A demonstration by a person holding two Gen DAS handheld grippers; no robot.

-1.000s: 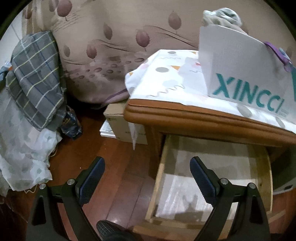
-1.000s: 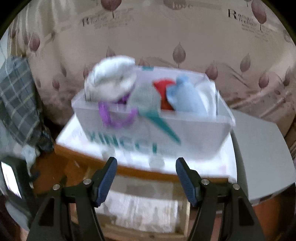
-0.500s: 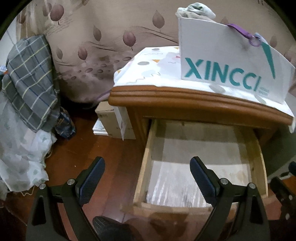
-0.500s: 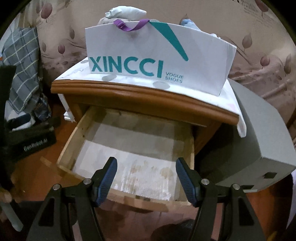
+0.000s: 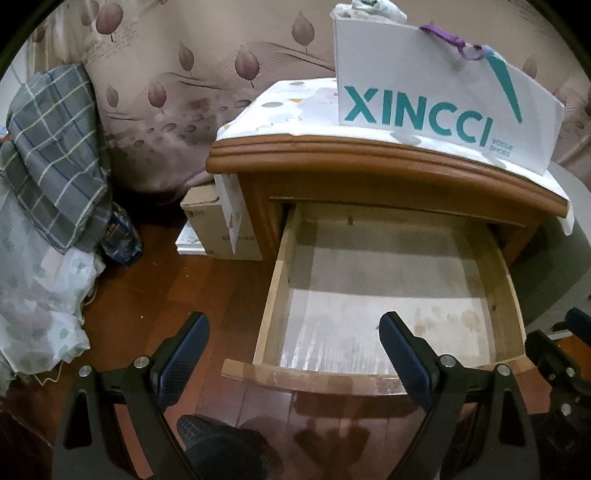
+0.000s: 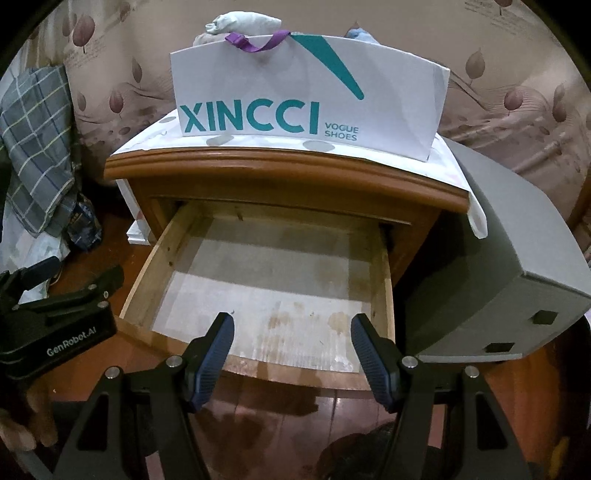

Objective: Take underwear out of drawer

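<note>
Drawer stands pulled out of the nightstand and shows only a bare, stained paper liner; no underwear lies in it in either view. Judging from that, the removal looks done, or nearly so, with perhaps only closing the drawer left.

Left gripper hovers over the drawer's front left corner with its jaws spread wide and nothing between them. Right gripper hangs over the drawer's front edge, jaws likewise apart and empty.

On the nightstand's top sits a white bag printed XINCCI, and pale bundles of cloth poke up above its rim. These may be the underwear, rolled or folded into soft lumps, whitish grey with a hint of blue at the right end, but the bag hides most of them, so I cannot tell for sure. A purple strap droops over the bag's front edge.
</note>
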